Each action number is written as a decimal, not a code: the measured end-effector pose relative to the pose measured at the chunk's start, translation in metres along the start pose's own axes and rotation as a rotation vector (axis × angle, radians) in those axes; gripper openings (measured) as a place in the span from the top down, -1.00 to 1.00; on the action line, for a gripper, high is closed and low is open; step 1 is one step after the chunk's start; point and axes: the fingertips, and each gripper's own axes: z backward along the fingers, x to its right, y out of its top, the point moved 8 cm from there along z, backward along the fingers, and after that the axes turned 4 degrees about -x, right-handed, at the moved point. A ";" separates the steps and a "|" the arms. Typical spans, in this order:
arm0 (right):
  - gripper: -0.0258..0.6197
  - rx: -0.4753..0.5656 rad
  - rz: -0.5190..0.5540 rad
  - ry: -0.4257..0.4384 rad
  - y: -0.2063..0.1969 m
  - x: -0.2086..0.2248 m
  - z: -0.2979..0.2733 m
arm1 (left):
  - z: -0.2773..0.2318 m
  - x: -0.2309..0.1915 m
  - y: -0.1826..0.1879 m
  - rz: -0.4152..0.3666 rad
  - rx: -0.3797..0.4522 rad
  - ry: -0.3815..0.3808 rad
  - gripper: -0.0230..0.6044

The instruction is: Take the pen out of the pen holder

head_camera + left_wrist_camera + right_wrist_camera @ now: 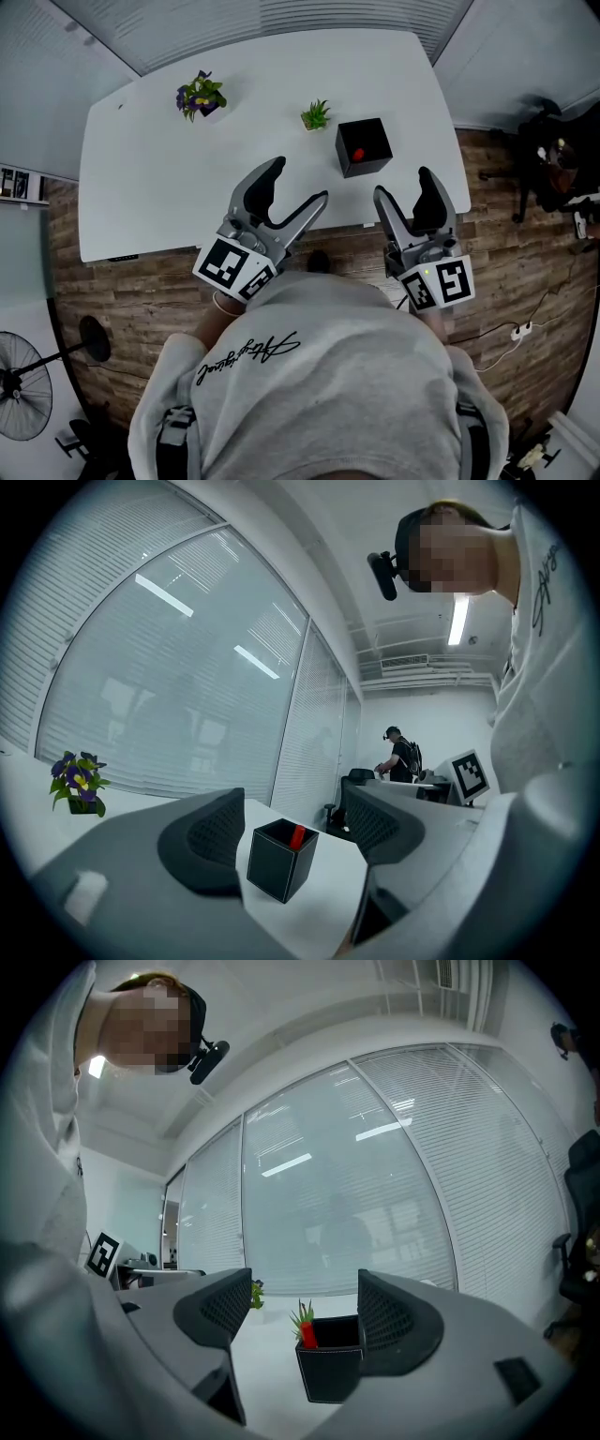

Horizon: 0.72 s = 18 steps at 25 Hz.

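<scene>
**Over the table's near edge, both grippers hang open and empty**

Over the near edge of the white table (187,187), the left gripper (300,180) and the right gripper (403,183) hover side by side, both pointing away from the person across the tabletop. Each has its jaws spread wide with nothing between them. The left gripper view shows only open air and the tabletop in the gap, and the right gripper view shows the same.

The black square pen holder (364,147) stands upright on the table beyond the grippers, toward the right end and closer to the right gripper than to the left. Neither gripper touches it. The red pen (359,153) sits inside it, its top showing just above the rim. In the left gripper view the holder appears between the jaws but farther off. In the right gripper view it stands ahead, its right side partly covered by the right-hand jaw.

Just left of the holder is a small green plant (316,115). A purple-flowered plant (200,96) stands well apart from it, toward the table's far left. The person's grey sweatshirt (309,375) fills the bottom of the head view above a wood floor (141,291), and a fan (19,394) stands at the lower left. Another person (403,757) stands far back in the room.
</scene>
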 end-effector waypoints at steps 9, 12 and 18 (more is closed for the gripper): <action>-0.09 -0.026 0.020 0.008 -0.005 0.002 -0.013 | -0.011 -0.007 -0.002 0.012 -0.006 -0.016 -0.11; -0.08 -0.042 0.022 0.028 -0.006 0.006 -0.015 | -0.013 -0.005 -0.003 0.008 -0.016 -0.007 -0.11; -0.08 -0.082 0.031 0.103 -0.009 0.015 -0.023 | -0.012 0.000 0.001 0.000 0.000 0.067 -0.11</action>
